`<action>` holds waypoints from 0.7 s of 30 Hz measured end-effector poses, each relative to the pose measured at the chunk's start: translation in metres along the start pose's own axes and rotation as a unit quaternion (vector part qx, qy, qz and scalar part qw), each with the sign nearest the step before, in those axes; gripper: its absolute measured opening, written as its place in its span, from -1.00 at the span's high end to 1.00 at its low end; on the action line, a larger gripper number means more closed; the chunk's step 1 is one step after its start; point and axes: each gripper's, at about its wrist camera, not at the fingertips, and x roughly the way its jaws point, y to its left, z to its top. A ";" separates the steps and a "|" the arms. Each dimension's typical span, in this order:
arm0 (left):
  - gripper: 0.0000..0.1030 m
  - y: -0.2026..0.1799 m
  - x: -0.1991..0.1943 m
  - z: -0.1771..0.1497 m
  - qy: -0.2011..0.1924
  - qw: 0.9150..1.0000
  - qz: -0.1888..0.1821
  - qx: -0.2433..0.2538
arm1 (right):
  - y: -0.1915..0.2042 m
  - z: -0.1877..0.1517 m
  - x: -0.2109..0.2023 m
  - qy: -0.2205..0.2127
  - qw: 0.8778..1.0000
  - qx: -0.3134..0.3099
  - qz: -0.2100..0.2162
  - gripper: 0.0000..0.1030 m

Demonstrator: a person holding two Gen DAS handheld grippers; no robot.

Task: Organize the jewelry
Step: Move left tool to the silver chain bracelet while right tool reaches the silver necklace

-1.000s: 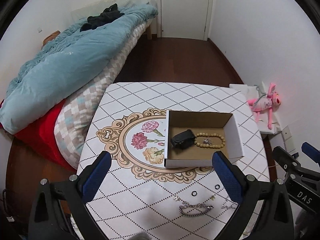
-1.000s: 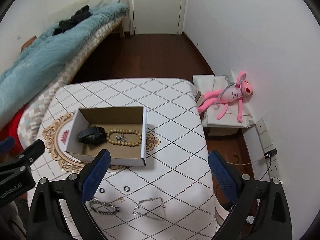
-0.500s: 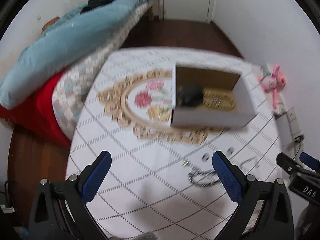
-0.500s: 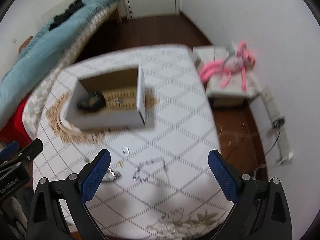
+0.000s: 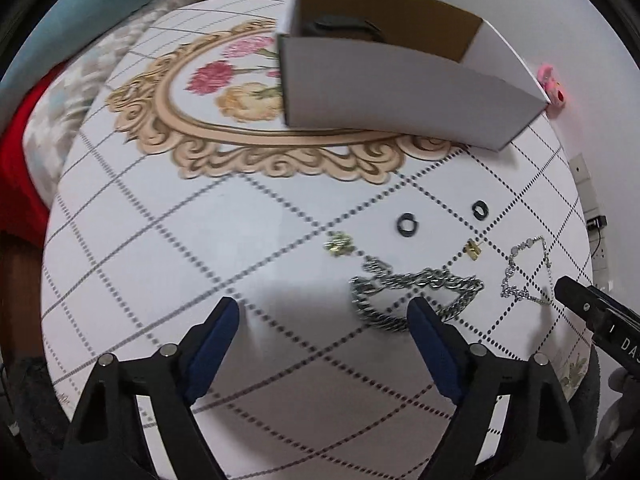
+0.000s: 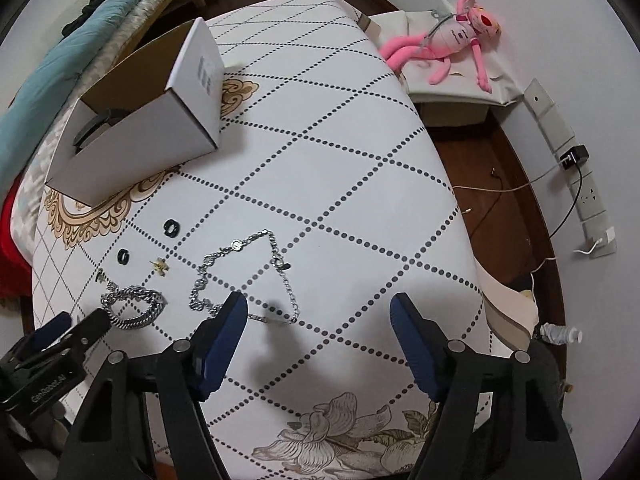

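Left fingers (image 5: 324, 312) spread, chunky chain (image 5: 416, 294) at right tip; right fingers (image 6: 318, 312) spread, thin chain (image 6: 244, 276) at left tip

"genrobot.ai" on left claw (image 6: 52, 328), "das" on right claw (image 5: 576, 300)

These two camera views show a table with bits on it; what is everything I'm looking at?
Cardboard box: one, white, far side of table.
Chunky chain bracelet: one, silver, near edge.
Thin chain necklace: one, silver, beside the bracelet.
Rings: two, black, between box and chains.
Small earrings: two, gold, by the rings.
Tablecloth: one, white with dotted diamonds.
Plush toy: one, pink, off the table by the wall.
Left tool: open, empty.
Right tool: open, empty.
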 end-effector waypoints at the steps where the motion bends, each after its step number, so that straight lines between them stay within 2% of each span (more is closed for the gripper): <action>1: -0.63 -0.004 0.000 0.000 -0.005 1.000 0.005 0.006 | -0.001 0.000 0.001 0.000 1.000 0.000 -0.001 -0.44; 4: -0.51 -0.020 0.003 0.000 -0.017 0.999 0.024 0.035 | -0.002 0.001 0.005 0.003 1.000 0.003 0.000 -0.38; 6: 0.00 -0.031 -0.001 -0.002 -0.032 0.998 0.020 0.055 | -0.001 0.003 0.007 0.007 1.000 0.004 0.001 -0.33; 7: 0.19 -0.036 -0.002 -0.003 -0.036 0.997 0.017 0.064 | -0.001 0.003 0.009 0.008 1.000 0.004 0.003 -0.33; 8: 0.67 -0.042 -0.004 -0.003 -0.037 0.996 0.014 0.076 | -0.001 0.003 0.009 0.006 1.000 0.003 0.000 -0.32; 9: 0.83 -0.047 -0.004 -0.003 -0.035 0.996 0.011 0.083 | -0.001 0.004 0.010 0.005 1.000 0.002 -0.001 -0.32; 12: 0.84 -0.048 -0.005 -0.001 -0.035 0.996 0.002 0.085 | 0.001 0.005 0.011 0.004 1.000 0.001 0.000 -0.30; 15: 0.87 -0.039 -0.008 -0.001 -0.033 0.997 -0.021 0.064 | 0.003 0.005 0.011 0.003 1.000 -0.005 -0.002 -0.23; 17: 0.87 -0.033 -0.013 -0.003 -0.038 0.997 -0.026 0.055 | 0.005 0.004 0.009 0.002 1.000 -0.006 0.002 -0.16; 21: 0.87 -0.014 -0.028 0.001 -0.053 0.997 -0.037 0.042 | 0.012 -0.002 0.009 0.000 1.000 -0.018 -0.001 -0.15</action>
